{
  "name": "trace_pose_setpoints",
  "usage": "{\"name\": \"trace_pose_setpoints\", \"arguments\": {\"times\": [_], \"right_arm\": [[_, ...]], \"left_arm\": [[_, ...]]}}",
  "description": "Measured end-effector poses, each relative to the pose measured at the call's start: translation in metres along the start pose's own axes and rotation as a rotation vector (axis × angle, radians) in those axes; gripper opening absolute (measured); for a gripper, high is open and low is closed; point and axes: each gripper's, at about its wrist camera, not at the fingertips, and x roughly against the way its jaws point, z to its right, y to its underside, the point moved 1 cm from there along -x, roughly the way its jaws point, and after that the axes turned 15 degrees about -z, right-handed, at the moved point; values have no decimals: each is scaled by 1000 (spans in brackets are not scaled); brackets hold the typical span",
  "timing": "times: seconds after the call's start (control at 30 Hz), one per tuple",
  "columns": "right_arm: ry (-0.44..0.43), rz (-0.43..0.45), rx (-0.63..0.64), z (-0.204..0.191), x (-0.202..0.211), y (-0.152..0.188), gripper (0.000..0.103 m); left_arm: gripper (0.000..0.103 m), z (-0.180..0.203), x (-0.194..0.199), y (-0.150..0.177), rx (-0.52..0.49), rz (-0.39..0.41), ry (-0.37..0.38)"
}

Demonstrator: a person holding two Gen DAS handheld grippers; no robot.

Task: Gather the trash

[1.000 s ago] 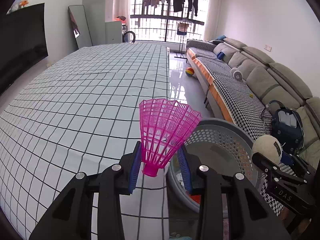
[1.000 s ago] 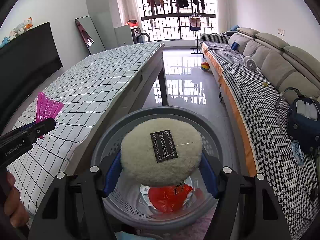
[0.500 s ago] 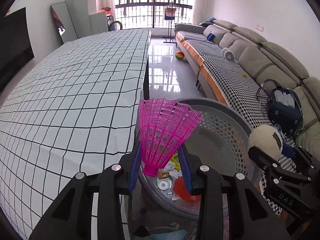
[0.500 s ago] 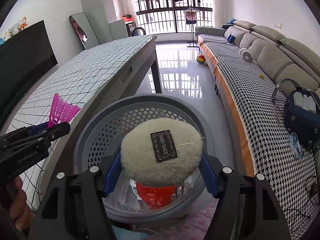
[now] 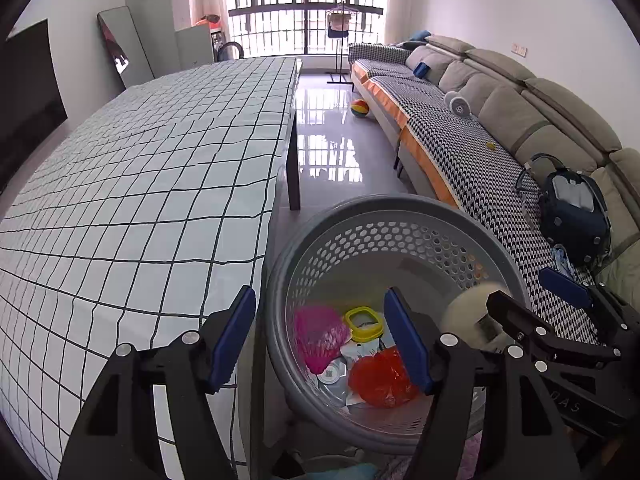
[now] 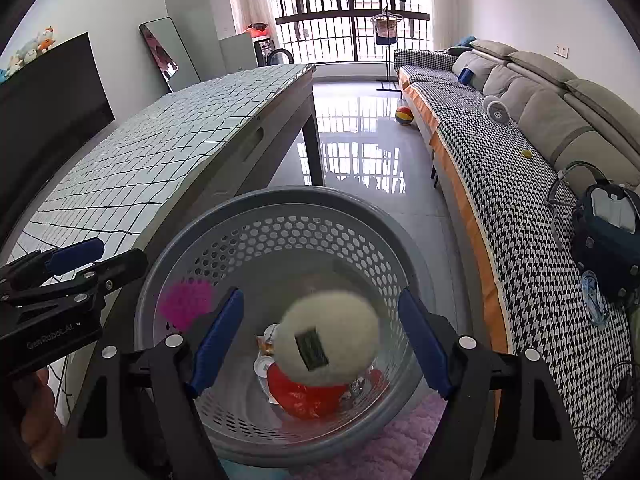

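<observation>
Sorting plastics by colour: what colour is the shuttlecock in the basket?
Bright pink. The shuttlecock shows best in the left wrist view, inside the grey basket.

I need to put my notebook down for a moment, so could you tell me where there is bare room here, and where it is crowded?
The checked tablecloth lies bare from the near edge to the far end by the mirror. The floor between table and sofa is open, bar a ball. The basket is crowded: both grippers, jaws just opened, hang over the trash inside.

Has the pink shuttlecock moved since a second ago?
Yes. The pink shuttlecock has dropped from between the left gripper fingers, whose jaws have just opened, down into the grey basket.
</observation>
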Motion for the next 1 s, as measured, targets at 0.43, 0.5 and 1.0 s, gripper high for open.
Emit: {"name": "trace_pose_setpoints", "arguments": {"times": [0.43, 0.5, 1.0], "right_arm": [[-14, -9, -17, -1, -1, 4, 77], [-14, -9, -15, -2, -1, 6, 77], [12, 8, 12, -16, 7, 12, 77]], "left_arm": [[78, -6, 6, 5, 34, 3, -18], [80, -9, 8, 6, 42, 5, -22], [94, -19, 22, 14, 83, 35, -62]]}}
